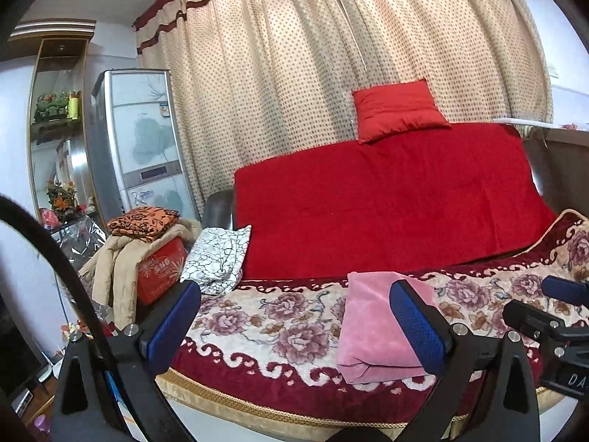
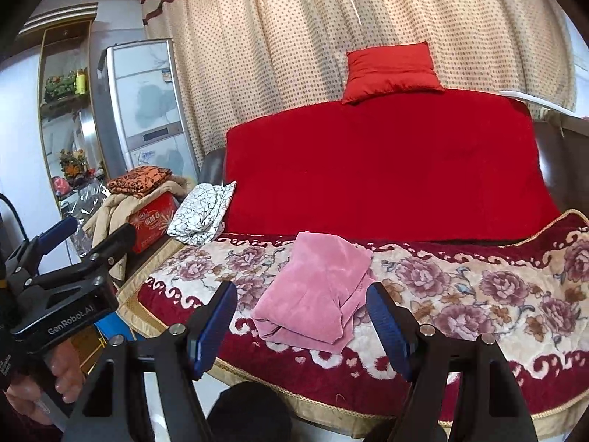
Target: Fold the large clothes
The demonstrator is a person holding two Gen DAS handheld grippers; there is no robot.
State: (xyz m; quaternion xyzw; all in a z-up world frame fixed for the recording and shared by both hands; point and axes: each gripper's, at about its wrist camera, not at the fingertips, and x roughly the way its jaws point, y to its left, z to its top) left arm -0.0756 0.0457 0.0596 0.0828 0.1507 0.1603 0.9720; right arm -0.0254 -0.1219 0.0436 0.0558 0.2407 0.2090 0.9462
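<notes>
1. Shelving unit (image 1: pixel 55 118), far left, wood-framed, holding ornaments and a yellow bottle; tall silver refrigerator (image 1: pixel 140 140) just beside it
2. Red box (image 1: pixel 160 269) at the sofa's left end, draped with a beige jacket (image 1: pixel 117 258); folded orange-and-black patterned cloth (image 1: pixel 143 223) on top of the pile
3. White cloth with black line pattern (image 1: pixel 219 258), folded, leaning at the left end of the sofa back, touching the red throw
4. Left gripper (image 1: pixel 294 328), blue-padded fingers spread wide, nothing between them, held off the front edge of the seat; seen from the right wrist as a black body at the far left (image 2: pixel 73 243), gripped by a hand (image 2: pixel 48 379)
5. Floral blanket (image 1: pixel 257 316), cream with mauve roses and a dark red scrolled border, covering the sofa seat
6. Pink garment (image 2: pixel 316 291), folded into a compact rectangle, lying flat on the floral blanket near its front edge, ahead of the right gripper and free of both tools
7. Right gripper (image 2: pixel 302 328), blue pads parted wide, holding nothing, short of the garment
8. Red throw (image 2: pixel 386 169) over the sofa back; small red cushion (image 2: pixel 390 70) on its top edge, against the dotted beige curtain (image 2: pixel 294 37)
</notes>
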